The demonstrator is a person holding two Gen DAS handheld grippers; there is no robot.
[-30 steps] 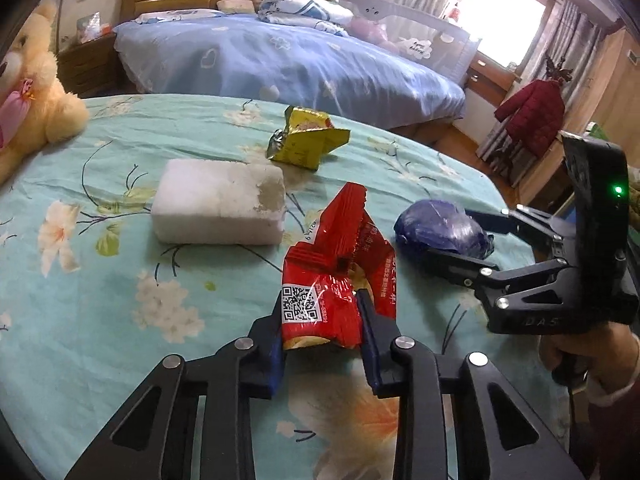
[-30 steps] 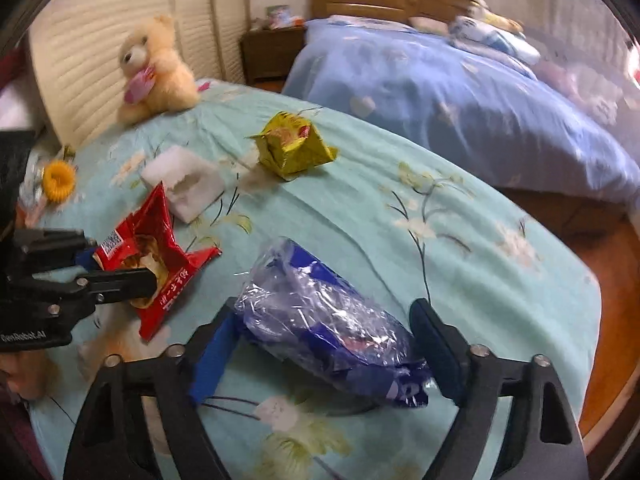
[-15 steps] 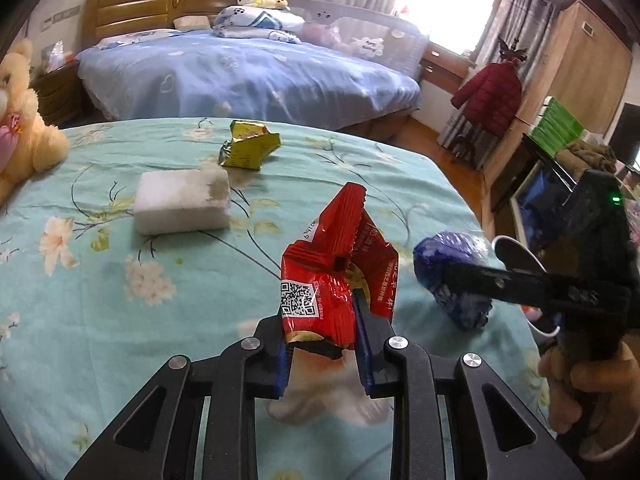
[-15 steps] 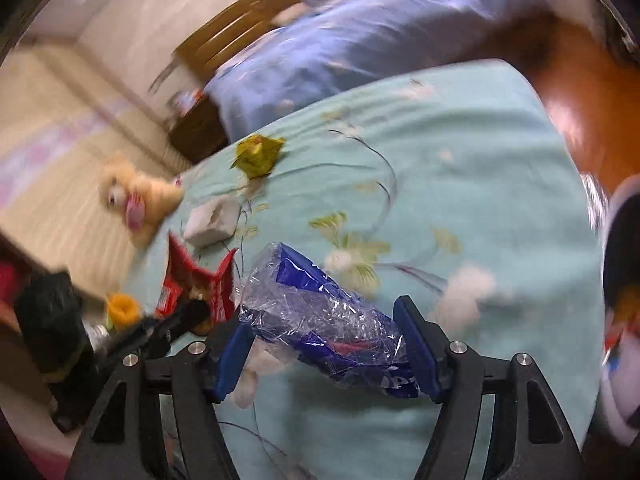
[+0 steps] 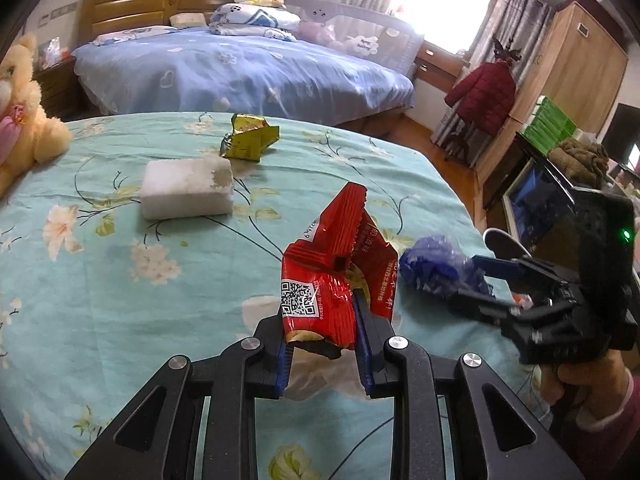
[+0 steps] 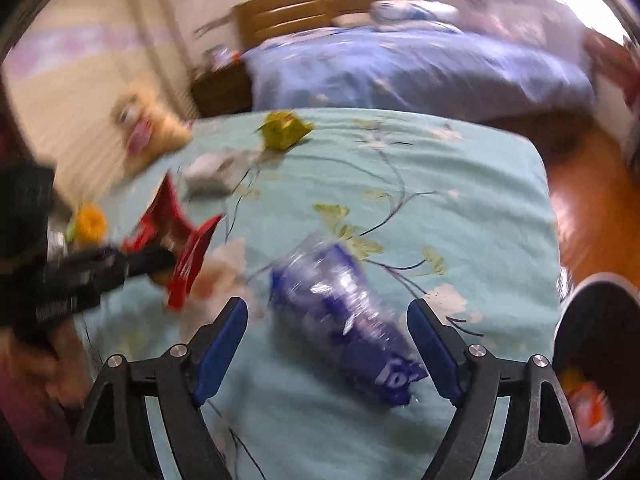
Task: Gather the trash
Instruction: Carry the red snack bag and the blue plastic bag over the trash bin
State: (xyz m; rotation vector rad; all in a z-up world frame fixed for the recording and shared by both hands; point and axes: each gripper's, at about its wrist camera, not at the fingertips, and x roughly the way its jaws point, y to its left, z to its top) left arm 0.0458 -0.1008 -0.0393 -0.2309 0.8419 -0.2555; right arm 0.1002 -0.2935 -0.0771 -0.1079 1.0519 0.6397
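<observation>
1. The left gripper (image 5: 322, 344) has its blue-padded fingers (image 5: 365, 344) clenched on the lower end of a crumpled red foil snack wrapper with a QR code (image 5: 336, 276), which rises up and away from the pads, clear of the bedspread.
2. The right gripper (image 6: 326, 344) is opening; the crinkled blue-and-clear plastic bag (image 6: 344, 320) lies between its fingers, and neither pad looks to be pressing on it (blur leaves the far end of the bag uncertain).
3. Just right of the right fingers stands a dark round bin (image 6: 596, 352) with some orange and white scraps already inside.
4. Beyond both pairs of fingers, on the teal floral bedspread (image 5: 100, 288), lies a white foam block (image 5: 186, 190), and past it a crumpled yellow foil wrapper (image 5: 250, 138); both are untouched.
5. Judged from this, the step in hand is carrying two pieces to the bin. The blue bag seems to be let go short of the opening, so the next move calls for bringing it over the rim, then releasing the red wrapper there too.
</observation>
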